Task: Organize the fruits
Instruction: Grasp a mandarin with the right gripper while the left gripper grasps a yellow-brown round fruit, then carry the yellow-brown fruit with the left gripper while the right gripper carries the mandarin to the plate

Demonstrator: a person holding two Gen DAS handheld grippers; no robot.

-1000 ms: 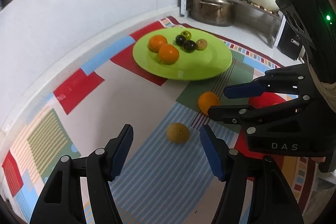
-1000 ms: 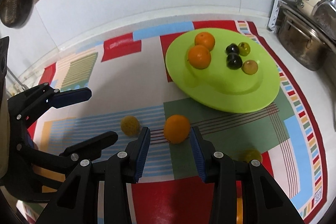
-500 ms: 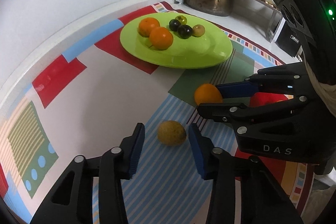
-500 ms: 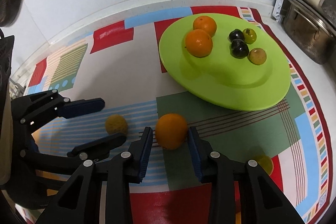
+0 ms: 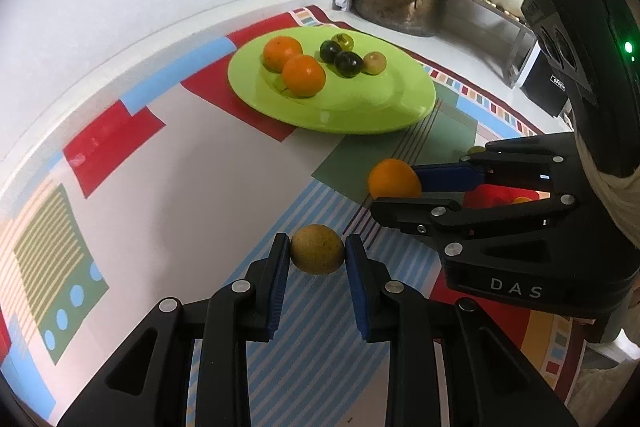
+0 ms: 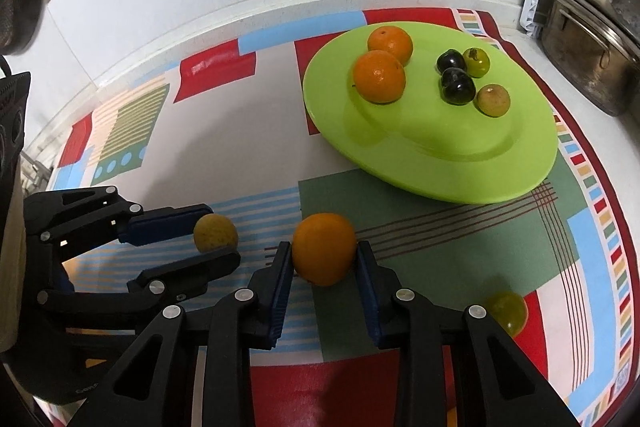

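Observation:
My left gripper [image 5: 317,254] is shut on a brownish-yellow fruit [image 5: 317,249] that rests on the patterned mat; it also shows in the right wrist view [image 6: 215,231]. My right gripper [image 6: 323,259] is shut on an orange [image 6: 323,248], also on the mat, seen in the left wrist view [image 5: 393,183] too. A lime-green plate [image 6: 460,163] behind holds two oranges [image 6: 379,75], two dark plums [image 6: 458,85] and two small greenish fruits [image 6: 493,99]. The plate also shows in the left wrist view [image 5: 360,107].
A small green fruit [image 6: 506,311] lies on the mat right of my right gripper. A steel pot [image 5: 390,7] and a rack with pans stand at the back right. A white wall runs along the back. The mat [image 5: 140,187] covers the counter.
Both grippers moved forward and closed: the left jaws onto the brownish-yellow fruit, the right jaws onto the orange.

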